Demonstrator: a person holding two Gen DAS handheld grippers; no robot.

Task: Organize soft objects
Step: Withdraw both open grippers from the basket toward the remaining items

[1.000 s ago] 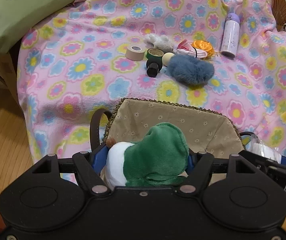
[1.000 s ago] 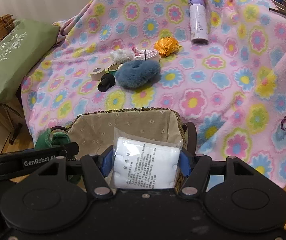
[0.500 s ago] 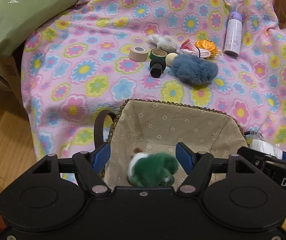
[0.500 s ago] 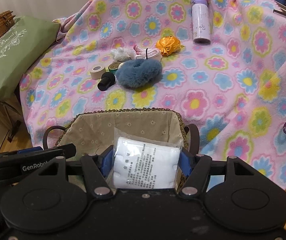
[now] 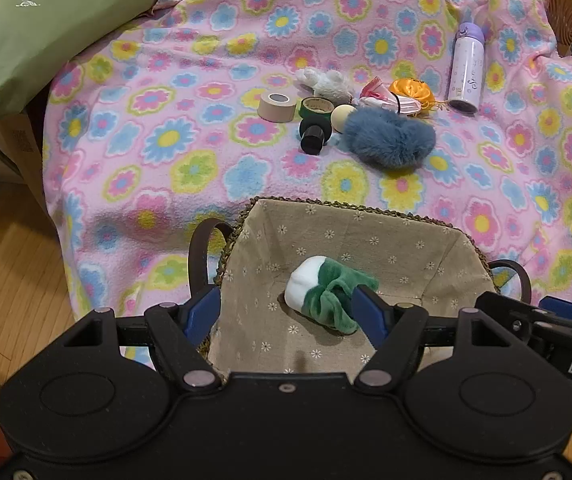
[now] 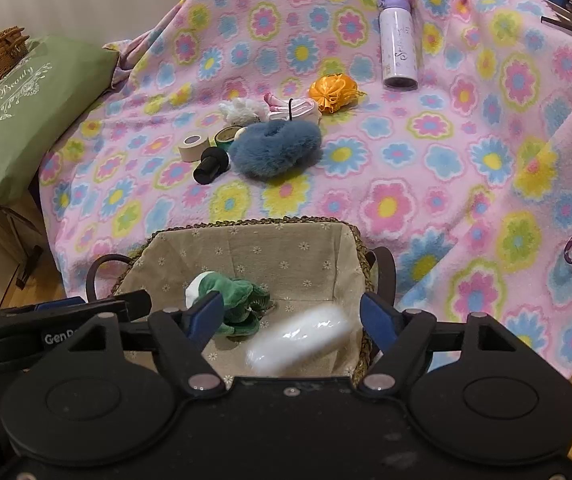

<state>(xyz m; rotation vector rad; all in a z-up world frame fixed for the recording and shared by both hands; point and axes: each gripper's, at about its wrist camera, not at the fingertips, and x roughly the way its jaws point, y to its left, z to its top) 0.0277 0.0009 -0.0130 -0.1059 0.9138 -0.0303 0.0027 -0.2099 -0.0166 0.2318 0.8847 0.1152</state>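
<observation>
Now the right tongs (image 6: 292,318) have just been opening, letting the white plastic-wrapped soft pack (image 6: 300,340) drop between them into the fabric-lined wicker basket (image 6: 245,240) below, so hold steady above it, while the left tongs (image 5: 288,312) hang released over the green-and-white plush toy (image 5: 326,292).

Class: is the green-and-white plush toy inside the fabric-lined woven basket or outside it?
Inside. The green-and-white plush toy lies on the floral lining of the fabric-lined woven basket, below its braided rim.
</observation>
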